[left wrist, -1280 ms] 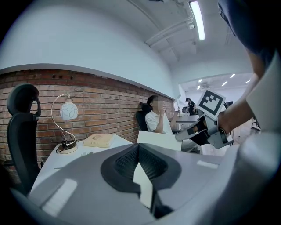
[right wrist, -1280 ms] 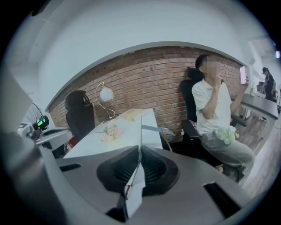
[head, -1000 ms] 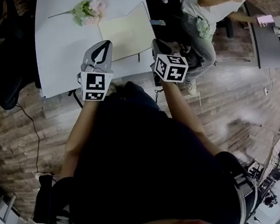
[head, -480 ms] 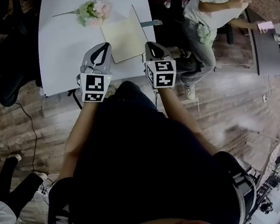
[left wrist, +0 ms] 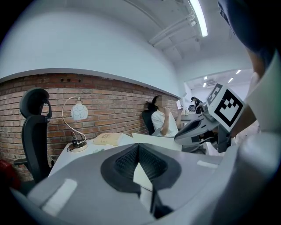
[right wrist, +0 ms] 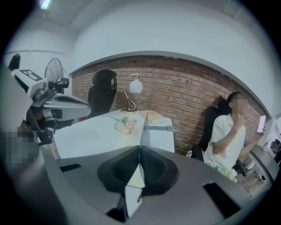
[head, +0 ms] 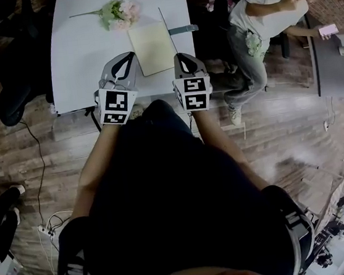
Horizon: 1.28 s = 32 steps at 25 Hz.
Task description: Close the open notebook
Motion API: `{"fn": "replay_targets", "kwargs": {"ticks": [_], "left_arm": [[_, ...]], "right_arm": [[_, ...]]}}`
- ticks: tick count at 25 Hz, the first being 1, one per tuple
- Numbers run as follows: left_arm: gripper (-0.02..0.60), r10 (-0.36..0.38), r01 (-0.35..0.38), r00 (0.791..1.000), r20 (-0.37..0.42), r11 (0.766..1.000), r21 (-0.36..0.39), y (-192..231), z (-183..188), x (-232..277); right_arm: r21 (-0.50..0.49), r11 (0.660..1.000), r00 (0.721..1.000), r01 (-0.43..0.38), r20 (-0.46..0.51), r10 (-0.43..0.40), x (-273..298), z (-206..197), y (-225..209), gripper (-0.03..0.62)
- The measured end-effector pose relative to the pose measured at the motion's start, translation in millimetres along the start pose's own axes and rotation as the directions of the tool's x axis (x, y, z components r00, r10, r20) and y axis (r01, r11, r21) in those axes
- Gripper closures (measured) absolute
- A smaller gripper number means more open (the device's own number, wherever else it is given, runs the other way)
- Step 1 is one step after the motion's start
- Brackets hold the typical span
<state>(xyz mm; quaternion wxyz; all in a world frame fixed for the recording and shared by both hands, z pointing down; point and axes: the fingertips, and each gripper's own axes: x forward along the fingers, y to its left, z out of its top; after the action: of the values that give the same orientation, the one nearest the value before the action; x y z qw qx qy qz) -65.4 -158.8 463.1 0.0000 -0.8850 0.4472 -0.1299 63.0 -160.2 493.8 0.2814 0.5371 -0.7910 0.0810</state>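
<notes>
- A white worktop [head: 88,63] seen from above, with a cream-paged notebook [head: 150,48] lying near its front edge and right side. A small bunch of pink and green flowers [head: 118,13] lies just beyond it.
- The notebook is about half closed. One half lies flat with a blank page facing up. The other half, the cover [head: 167,28], stands roughly upright on its spine along the right of that page, and from above it shows as a thin line.
- The right tool [head: 181,56] is clamped on the near edge of that raised cover. Its own camera shows the two pads pressed together with the thin sheet running up between them.
- The left tool [head: 127,56] hangs over the worktop's front edge, just left of the notebook's near corner. Its jaws are together with nothing between them, and it does not seem to touch the notebook.
- Done so far, as I judge it: the cover is gripped and raised to about vertical.
- Left to do: swing the cover over to the left, lay it flat on the open page and let go.
</notes>
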Motion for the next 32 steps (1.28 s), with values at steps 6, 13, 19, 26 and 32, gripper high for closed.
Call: {"fn": "replay_targets", "kwargs": {"ticks": [6, 13, 19, 26, 32], "left_arm": [[0.575, 0.009, -0.009, 1.0, -0.014, 1.0, 0.0, 0.5, -4.7, -5.6], [0.575, 0.019, -0.019, 0.999, -0.035, 1.0, -0.008, 2.1, -12.9, -11.6], [0.575, 0.028, -0.028, 0.999, -0.041, 1.0, -0.008, 8.1, -18.2, -15.0], [0.575, 0.051, -0.052, 0.997, -0.057, 0.998, -0.022, 17.7, -25.0, -26.3], [0.575, 0.068, -0.07, 0.995, -0.071, 0.997, -0.031, 23.3, -32.2, -31.1]], "right_arm": [[-0.032, 0.999, 1.0, -0.02, -0.001, 0.02, 3.5, -0.4, 14.1, 0.572], [-0.076, 0.997, 1.0, -0.025, 0.0, 0.025, 6.8, -2.3, 27.9, 0.572], [-0.117, 0.992, 0.999, -0.045, -0.026, 0.042, 16.2, -8.5, 43.0, 0.572], [-0.14, 0.988, 0.997, -0.066, -0.05, 0.06, 20.9, -11.7, 58.9, 0.572], [-0.176, 0.981, 0.995, -0.086, -0.07, 0.074, 28.3, -17.8, 68.0, 0.571]]}}
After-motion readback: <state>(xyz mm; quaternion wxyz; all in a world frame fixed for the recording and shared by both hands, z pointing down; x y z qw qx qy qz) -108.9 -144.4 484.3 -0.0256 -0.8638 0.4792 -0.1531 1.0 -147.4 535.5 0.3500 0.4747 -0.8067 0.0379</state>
